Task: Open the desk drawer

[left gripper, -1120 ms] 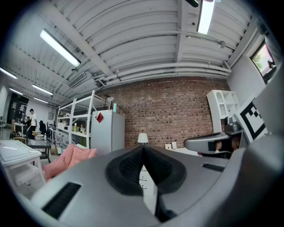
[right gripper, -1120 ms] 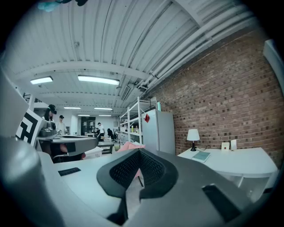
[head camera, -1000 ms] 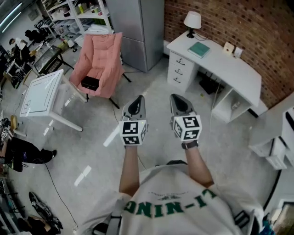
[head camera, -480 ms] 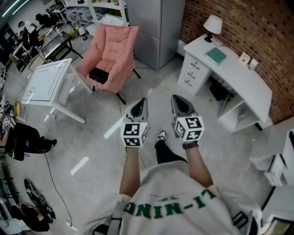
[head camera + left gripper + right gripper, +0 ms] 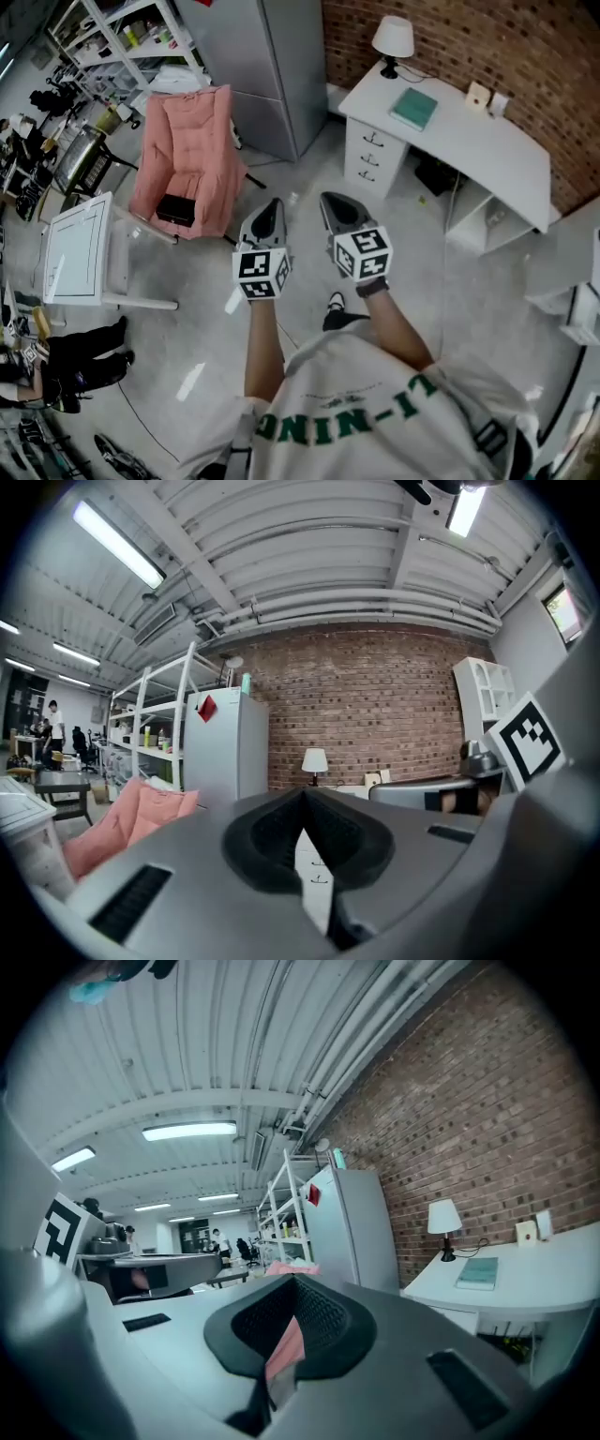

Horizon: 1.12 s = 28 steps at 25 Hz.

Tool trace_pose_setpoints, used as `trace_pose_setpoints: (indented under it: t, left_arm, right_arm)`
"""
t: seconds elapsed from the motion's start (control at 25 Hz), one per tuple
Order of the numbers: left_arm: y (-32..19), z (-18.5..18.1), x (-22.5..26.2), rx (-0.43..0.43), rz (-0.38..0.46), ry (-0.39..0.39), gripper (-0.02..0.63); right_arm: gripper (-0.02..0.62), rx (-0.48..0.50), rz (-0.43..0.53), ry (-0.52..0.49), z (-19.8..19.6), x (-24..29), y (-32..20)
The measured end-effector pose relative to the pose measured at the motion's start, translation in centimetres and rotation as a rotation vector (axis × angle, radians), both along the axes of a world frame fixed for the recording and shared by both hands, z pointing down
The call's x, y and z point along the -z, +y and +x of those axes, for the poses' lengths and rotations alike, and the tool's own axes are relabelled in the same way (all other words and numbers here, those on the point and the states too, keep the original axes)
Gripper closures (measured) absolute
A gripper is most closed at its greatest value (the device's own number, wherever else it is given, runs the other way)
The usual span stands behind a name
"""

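White drawers (image 5: 367, 155) stack under the near end of the tabletop (image 5: 473, 131) by the brick wall (image 5: 525, 47), well ahead of both grippers. They look rigid and probably light-sliding; hook a small dark handle (image 5: 374, 141). Left gripper (image 5: 273, 204) and right gripper (image 5: 329, 199) have their jaws clenched on nothing. The shirt (image 5: 356, 412) reads LI-NING.

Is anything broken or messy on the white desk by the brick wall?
Nothing stands out. The lamp stands upright, the green book lies flat on the desk, and the drawers all look shut.
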<state>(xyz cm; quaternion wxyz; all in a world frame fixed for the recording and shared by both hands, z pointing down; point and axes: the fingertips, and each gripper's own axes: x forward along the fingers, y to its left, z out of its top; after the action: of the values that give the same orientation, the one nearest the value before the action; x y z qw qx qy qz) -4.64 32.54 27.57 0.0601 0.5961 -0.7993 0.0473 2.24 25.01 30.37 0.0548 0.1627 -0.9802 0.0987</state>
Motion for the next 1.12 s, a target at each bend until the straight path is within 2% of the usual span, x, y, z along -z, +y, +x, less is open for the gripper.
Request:
trace_pose_setpoints:
  t: [0.16,0.28,0.48,0.8,0.96,1.12]
  left_arm:
    - [-6.3,-1.2,0.0,-0.063,0.006,-0.002,0.611]
    - [-10.0,-1.2,-0.8,-0.103,0.000,0.017,0.612]
    - [-15.2,-0.5,-3.5,-0.212,-0.080,0.048,0.611]
    - [-24.8,1.7,-6.3,-0.405,-0.109,0.083,0.611]
    - [-29.6,1.9,-8.2,-0.512,-0.132,0.098,0.611]
    - [-34.4,0.6,-10.6,-0.580,-0.187,0.121,0.611]
  right_arm:
    - [0.595,-0.073,-0.016,0.020,-2.4,-0.2,-5.7]
    - [0.595,-0.118,-0.025,0.018,-2.7,-0.8,-8.6]
    - [0.595,-0.243,-0.035,0.061,-0.1,-2.5,-12.7]
    - [0.595,-0.461,-0.068,0.087,4.7,-4.8,-21.0]
    - [0.595,-0.540,-0.086,0.104,4.8,-6.4,-24.6]
    - [0.595,-0.608,-0.116,0.115,3.3,-7.8,-28.7]
